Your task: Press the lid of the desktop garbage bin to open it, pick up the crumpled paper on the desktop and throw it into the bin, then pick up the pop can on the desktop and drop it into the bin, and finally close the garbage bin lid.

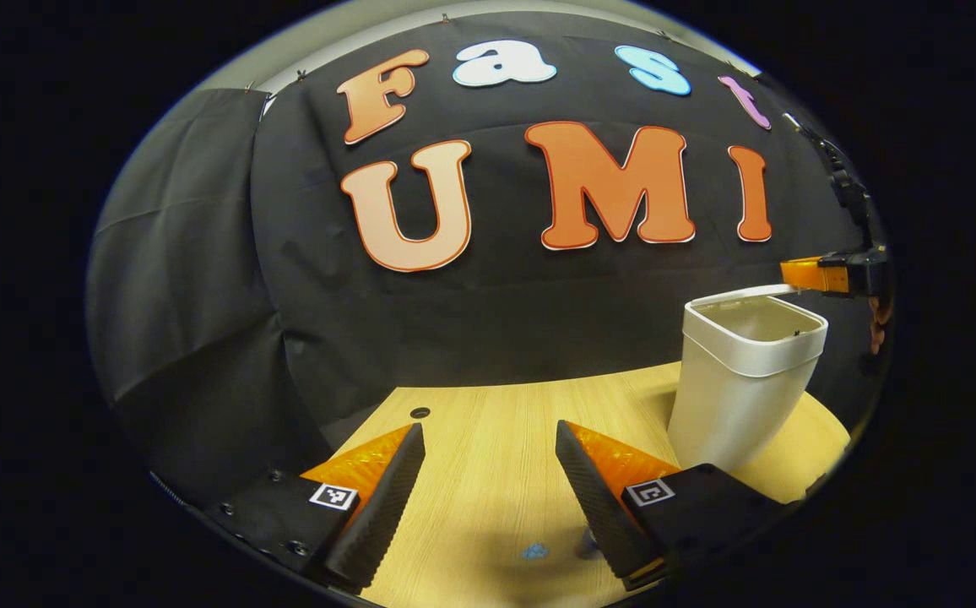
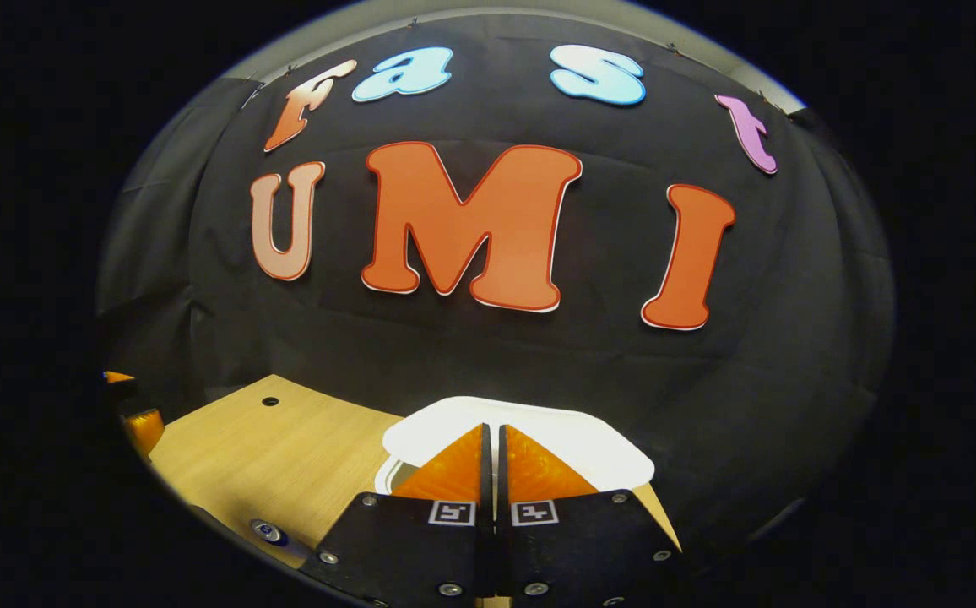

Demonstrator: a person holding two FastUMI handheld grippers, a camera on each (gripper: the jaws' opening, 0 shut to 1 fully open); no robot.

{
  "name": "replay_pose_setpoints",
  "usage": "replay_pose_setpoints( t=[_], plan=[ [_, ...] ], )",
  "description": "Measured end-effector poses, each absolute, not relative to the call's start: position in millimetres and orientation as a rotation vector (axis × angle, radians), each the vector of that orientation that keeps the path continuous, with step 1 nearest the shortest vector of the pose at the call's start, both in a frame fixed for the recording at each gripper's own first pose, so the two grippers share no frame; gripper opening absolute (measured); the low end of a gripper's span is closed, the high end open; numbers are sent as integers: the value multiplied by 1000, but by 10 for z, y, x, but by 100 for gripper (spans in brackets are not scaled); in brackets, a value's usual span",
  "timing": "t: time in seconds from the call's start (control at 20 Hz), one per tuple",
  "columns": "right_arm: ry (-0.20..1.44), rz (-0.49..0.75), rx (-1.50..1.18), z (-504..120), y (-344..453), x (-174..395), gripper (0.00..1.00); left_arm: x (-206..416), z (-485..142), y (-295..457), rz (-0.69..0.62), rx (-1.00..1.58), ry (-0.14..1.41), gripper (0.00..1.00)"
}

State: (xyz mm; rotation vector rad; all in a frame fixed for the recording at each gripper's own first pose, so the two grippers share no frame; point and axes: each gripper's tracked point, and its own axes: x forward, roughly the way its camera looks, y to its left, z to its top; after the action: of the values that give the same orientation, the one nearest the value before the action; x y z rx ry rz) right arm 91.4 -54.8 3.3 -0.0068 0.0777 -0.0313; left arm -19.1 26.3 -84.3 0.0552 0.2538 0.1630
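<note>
The white desktop bin (image 1: pixel 741 397) stands on the right of the wooden table (image 1: pixel 488 439). Its mouth (image 1: pixel 756 324) is uncovered, and the lid (image 1: pixel 741 293) is tipped up along the far rim. My left gripper (image 1: pixel 488 439) hovers low over the table, left of the bin, open with nothing between its fingers. My right gripper (image 1: pixel 792 274) reaches in from the right and its tips meet the raised lid's top edge. In the right gripper view, that gripper (image 2: pixel 492 431) is shut with its fingers together, tips right over the white lid (image 2: pixel 572 443).
The black cloth wall rises right behind the table and the bin. A small round hole (image 1: pixel 420 413) lies near the table's far edge, and a small blue mark (image 1: pixel 534 551) sits near my left fingers. A hand (image 1: pixel 876 325) holds the right gripper.
</note>
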Motion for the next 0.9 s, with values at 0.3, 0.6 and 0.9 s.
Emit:
replay_pose_setpoints(
  t=[0.3, 0.6, 0.9],
  plan=[
    [58, -11, -22, 145, -307, 787, 1, -108, -942, 375, 131, 32, 267, 96],
    [88, 0, -23, 19, -56, 698, 2, -35, -1124, 368, 77, -10, 312, 99],
    [124, 50, -19, -164, 277, 546, 15, 20, -1376, 332, 14, -27, 382, 100]
  ],
)
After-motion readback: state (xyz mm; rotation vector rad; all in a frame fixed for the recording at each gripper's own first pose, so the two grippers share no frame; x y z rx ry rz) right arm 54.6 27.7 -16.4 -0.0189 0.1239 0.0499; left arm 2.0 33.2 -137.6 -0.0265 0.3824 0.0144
